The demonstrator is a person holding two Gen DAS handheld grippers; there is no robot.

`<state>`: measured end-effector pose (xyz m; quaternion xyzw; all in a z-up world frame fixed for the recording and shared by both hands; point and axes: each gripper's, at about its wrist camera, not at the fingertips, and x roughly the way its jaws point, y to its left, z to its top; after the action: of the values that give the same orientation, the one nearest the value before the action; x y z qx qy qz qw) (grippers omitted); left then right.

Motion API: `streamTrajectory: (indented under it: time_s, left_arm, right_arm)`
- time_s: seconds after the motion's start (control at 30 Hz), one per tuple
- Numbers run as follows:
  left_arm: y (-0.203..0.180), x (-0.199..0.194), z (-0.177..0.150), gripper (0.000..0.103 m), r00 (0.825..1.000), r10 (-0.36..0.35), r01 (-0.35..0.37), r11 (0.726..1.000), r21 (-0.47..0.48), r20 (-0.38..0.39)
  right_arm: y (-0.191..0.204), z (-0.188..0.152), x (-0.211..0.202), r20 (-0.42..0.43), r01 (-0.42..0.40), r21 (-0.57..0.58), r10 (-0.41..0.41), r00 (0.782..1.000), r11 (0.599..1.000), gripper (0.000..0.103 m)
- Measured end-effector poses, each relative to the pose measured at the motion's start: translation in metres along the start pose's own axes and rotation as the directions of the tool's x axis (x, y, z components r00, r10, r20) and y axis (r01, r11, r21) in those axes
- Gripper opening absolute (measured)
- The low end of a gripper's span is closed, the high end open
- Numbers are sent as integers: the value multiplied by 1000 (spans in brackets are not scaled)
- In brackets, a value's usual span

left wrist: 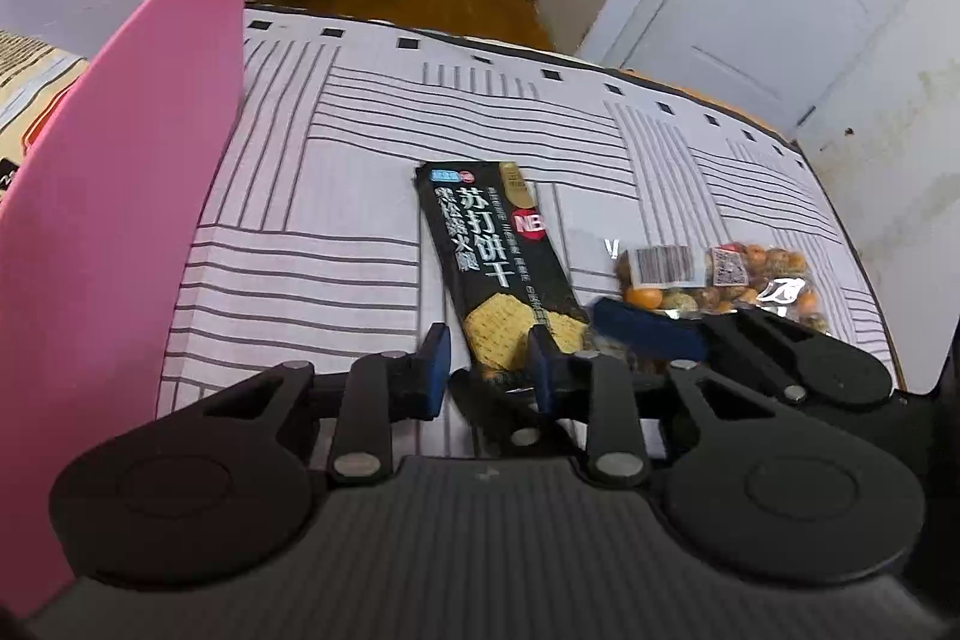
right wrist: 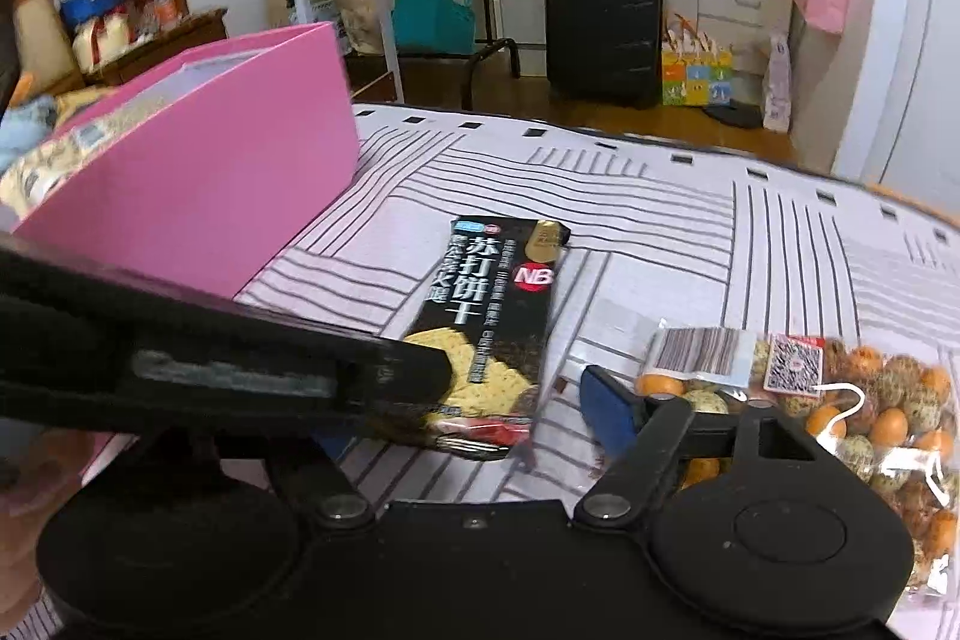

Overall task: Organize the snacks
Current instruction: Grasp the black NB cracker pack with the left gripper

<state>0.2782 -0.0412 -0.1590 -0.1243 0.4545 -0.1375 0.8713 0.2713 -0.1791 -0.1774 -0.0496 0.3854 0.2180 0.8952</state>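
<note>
Our left gripper point(left wrist: 489, 361) is open wide around the near end of the cracker pack point(left wrist: 501, 262), our right gripper point(right wrist: 510, 400) open beside it, so we may bump fingers or grab the nut bag point(right wrist: 840, 400).

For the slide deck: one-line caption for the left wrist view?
Left tongs open around the black soda cracker pack's near end, pink box at left.

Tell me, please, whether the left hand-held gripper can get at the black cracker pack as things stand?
Probably yes: the left hand-held gripper is open, already straddling the near end of the black cracker pack, with nothing between them.
</note>
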Motion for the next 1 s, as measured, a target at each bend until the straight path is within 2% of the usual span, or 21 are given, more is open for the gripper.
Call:
streamTrajectory:
  time_s: [0.1,0.2,0.3,0.43,0.53,0.57,0.63,0.77,1.0]
  left_arm:
    - [1,-1,1,27,1000,-2,2,1000,-2,-15]
    - [3,-5,2,27,999,-7,7,1000,-22,-31]
    - [1,-9,1,27,998,9,-10,1000,-12,-68]
    - [-4,-13,-4,29,993,47,-46,999,17,-112]
    - [-3,-12,-6,30,993,46,-45,999,11,-110]
    - [-2,-11,-6,34,993,46,-46,999,4,-108]
    - [1,-9,-7,35,994,42,-42,999,1,-97]
    - [2,-9,-7,32,995,25,-25,1000,-3,-92]
    - [-6,-14,-6,32,994,36,-32,999,41,-106]
  right_arm:
    - [3,0,-3,1,-15,-19,15,1000,1000,65]
    - [-1,0,-6,0,-57,7,57,998,998,64]
    - [-1,3,-8,-37,-99,3,99,994,995,64]
    - [-1,3,-13,-87,-187,43,190,978,981,65]
    - [1,0,-5,-119,-166,59,172,978,984,67]
    - [2,-2,-3,-108,-158,57,163,981,986,67]
    - [8,-3,-1,-95,-133,19,134,986,991,68]
    - [18,-5,-1,-73,-80,-18,79,994,997,66]
    - [19,-2,-8,-94,-68,22,70,993,997,64]
